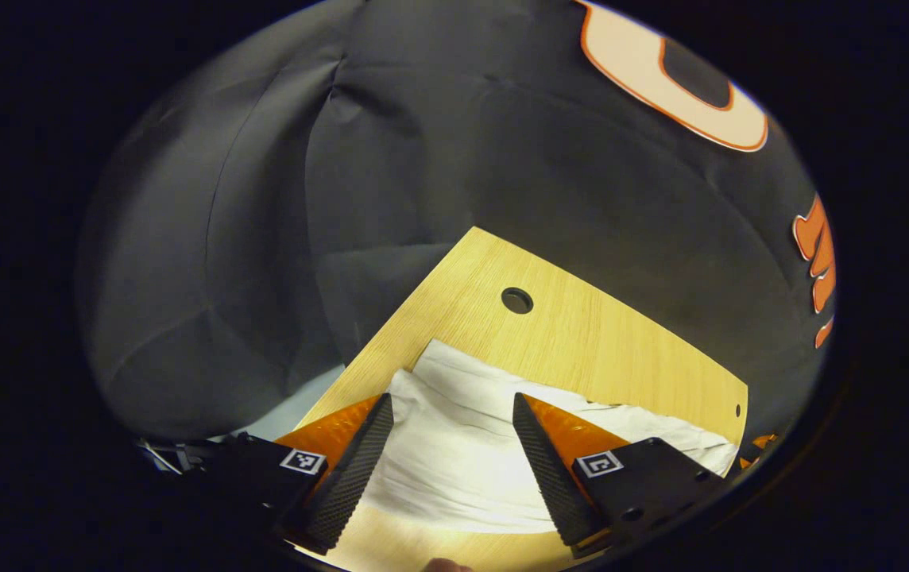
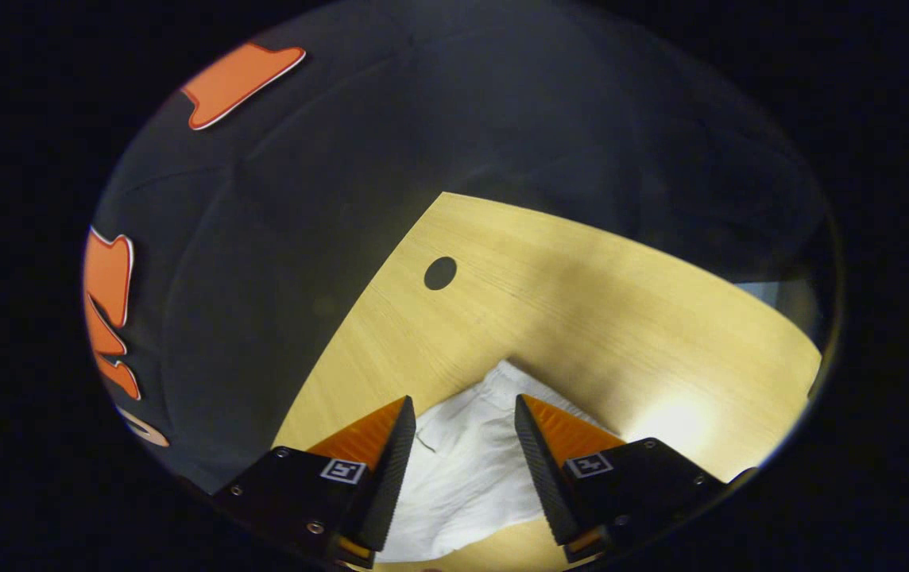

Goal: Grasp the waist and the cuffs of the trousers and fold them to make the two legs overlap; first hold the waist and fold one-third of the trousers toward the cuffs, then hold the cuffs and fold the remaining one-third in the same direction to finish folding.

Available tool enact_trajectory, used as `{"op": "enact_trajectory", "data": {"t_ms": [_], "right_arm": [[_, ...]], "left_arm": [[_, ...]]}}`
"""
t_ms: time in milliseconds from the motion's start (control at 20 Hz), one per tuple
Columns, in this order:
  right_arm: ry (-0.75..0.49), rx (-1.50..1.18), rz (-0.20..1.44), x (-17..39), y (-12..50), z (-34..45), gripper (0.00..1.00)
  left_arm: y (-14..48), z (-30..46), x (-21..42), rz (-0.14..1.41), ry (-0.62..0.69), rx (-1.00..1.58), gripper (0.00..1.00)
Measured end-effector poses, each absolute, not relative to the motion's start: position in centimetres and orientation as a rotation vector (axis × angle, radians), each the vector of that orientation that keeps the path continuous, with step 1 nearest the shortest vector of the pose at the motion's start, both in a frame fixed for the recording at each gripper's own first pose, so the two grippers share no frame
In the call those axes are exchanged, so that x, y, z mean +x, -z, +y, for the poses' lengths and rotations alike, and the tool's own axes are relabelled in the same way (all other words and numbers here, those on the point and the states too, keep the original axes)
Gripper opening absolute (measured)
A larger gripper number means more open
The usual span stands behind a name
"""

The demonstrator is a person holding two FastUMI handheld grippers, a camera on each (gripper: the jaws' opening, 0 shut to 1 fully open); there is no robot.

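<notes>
White trousers [image 1: 462, 445] lie crumpled on a light wooden table [image 1: 582, 334]. In the left gripper view my left gripper [image 1: 450, 401] hangs open above them, its two fingers spread over one end of the cloth, nothing pinched. In the right gripper view the trousers [image 2: 462, 469] show a pointed corner toward the table's middle. My right gripper [image 2: 462, 405] is open as well, its fingers standing either side of that cloth end and above it. I cannot tell which end is the waist and which the cuffs.
A round hole [image 1: 516, 300] pierces the tabletop near its far edge, seen too as a hole [image 2: 439, 272] in the right gripper view. The black cloth wall [image 1: 423, 159] rises close behind the table. Bare wood [image 2: 661, 318] stretches beyond the trousers.
</notes>
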State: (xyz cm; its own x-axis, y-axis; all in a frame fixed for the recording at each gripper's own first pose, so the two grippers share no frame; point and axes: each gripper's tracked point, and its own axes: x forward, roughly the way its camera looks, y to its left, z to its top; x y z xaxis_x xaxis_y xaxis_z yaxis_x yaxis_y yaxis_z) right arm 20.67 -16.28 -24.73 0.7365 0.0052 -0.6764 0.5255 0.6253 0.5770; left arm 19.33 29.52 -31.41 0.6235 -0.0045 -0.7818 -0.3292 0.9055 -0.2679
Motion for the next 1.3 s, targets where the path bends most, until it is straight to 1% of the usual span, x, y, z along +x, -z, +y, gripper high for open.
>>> {"op": "enact_trajectory", "data": {"t_ms": [50, 100, 350, 450, 600, 750, 800, 900, 950, 1000, 1100, 1150, 1200, 1250, 1300], "right_arm": [[0.349, 0.823, 0.708, 19.5, 25.0, -17.0, 0.73], [0.369, 0.801, 0.736, 18.4, 25.7, -17.1, 0.86], [0.423, 0.754, 0.883, 14.2, 29.7, -16.5, 0.98], [0.417, 0.765, 0.925, 13.2, 31.3, -15.7, 0.98], [0.393, 0.818, 0.946, 13.0, 32.6, -14.2, 0.99], [0.375, 0.860, 0.957, 13.7, 33.6, -13.2, 0.99], [0.369, 0.871, 0.962, 14.0, 33.8, -12.7, 0.98], [0.375, 0.870, 0.969, 14.3, 34.3, -12.4, 0.95], [0.389, 0.870, 0.979, 14.4, 34.7, -12.4, 0.91], [0.411, 0.875, 0.964, 14.6, 34.7, -12.8, 0.89], [0.444, 0.874, 0.960, 13.9, 35.3, -13.6, 0.78], [0.451, 0.884, 0.947, 13.8, 35.1, -13.8, 0.57], [0.448, 0.902, 0.927, 14.2, 35.1, -13.6, 0.50], [0.441, 0.935, 0.902, 14.5, 35.1, -13.4, 0.30], [0.430, 0.988, 0.883, 14.7, 35.3, -13.1, 0.22]], "left_arm": [[30.6, 29.0, 19.2, 0.882, -0.178, -0.388, 0.99], [30.0, 28.5, 18.8, 0.889, -0.166, -0.363, 0.99], [27.9, 25.2, 16.3, 0.934, -0.091, -0.326, 0.99], [27.3, 24.7, 14.6, 0.965, -0.082, -0.281, 1.00], [26.9, 24.0, 13.2, 0.958, -0.060, -0.148, 1.00], [26.7, 21.9, 12.1, 0.936, -0.048, -0.153, 0.99], [27.6, 21.5, 11.6, 0.951, -0.038, -0.165, 0.99], [29.0, 20.2, 10.6, 0.972, -0.027, -0.147, 1.00], [29.7, 20.0, 10.5, 0.978, -0.022, -0.120, 0.99], [30.2, 19.8, 10.2, 0.982, -0.019, -0.090, 1.00], [31.4, 19.1, 9.7, 0.974, -0.017, -0.059, 1.00], [32.1, 18.7, 9.4, 0.975, -0.013, -0.067, 0.99], [32.4, 18.5, 9.4, 0.976, -0.007, -0.080, 0.99], [33.0, 18.3, 9.3, 0.980, -0.004, -0.094, 0.99], [33.6, 18.3, 9.3, 0.992, -0.002, -0.107, 0.99]]}}
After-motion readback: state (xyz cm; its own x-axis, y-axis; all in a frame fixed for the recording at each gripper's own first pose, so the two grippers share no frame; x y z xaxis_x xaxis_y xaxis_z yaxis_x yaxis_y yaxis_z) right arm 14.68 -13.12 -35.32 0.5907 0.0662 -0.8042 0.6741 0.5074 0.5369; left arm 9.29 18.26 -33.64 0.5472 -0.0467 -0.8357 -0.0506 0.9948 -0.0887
